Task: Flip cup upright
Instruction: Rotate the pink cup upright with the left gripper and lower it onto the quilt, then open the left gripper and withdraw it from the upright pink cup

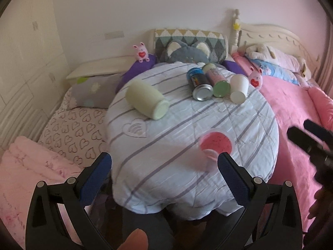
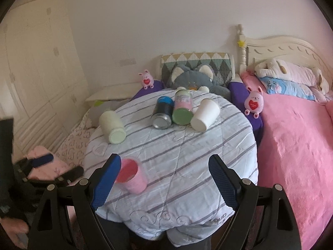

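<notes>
A pink translucent cup (image 1: 215,144) stands upright, mouth up, near the front of a round table covered in a striped cloth (image 1: 166,145). It also shows in the right wrist view (image 2: 131,176), by my right gripper's left finger. My left gripper (image 1: 164,162) is open and empty, its right finger just in front of the cup. My right gripper (image 2: 164,167) is open and empty above the table's front edge. A white paper cup (image 1: 239,88), a pale green cup (image 1: 147,101), a dark can (image 1: 198,84) and a pink can (image 1: 216,80) lie on their sides further back.
A bed with a pink blanket (image 2: 295,141) is to the right. Pillows, a grey cat cushion (image 2: 193,79) and pink plush toys (image 2: 254,102) sit behind the table. A heart-patterned mattress (image 1: 72,129) and a white wardrobe (image 2: 41,62) are on the left.
</notes>
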Available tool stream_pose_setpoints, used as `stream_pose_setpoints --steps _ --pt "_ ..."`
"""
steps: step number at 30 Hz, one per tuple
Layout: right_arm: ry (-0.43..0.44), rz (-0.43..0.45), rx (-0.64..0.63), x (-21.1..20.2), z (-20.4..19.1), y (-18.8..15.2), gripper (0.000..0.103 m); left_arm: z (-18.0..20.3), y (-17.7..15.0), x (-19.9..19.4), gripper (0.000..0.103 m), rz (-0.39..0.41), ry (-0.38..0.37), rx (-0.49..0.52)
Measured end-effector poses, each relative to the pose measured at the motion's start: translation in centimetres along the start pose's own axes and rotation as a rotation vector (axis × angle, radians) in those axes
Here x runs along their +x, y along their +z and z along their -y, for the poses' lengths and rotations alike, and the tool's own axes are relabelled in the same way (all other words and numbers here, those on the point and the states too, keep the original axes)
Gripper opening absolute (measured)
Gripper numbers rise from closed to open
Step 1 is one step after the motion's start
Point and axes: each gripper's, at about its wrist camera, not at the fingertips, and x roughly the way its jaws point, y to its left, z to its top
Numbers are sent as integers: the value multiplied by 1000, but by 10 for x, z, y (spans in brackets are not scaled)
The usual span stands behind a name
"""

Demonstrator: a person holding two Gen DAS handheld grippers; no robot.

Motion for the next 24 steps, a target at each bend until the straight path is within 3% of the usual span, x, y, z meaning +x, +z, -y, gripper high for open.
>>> stream_pose_setpoints --steps 8,24 --pt "27 -65 -28 5 -16 -22 87 -15 -9 -8 103 -39 35 -28" --pt "24 -64 -20 9 -15 -18 87 -14 -13 -11 103 -54 38 -36"
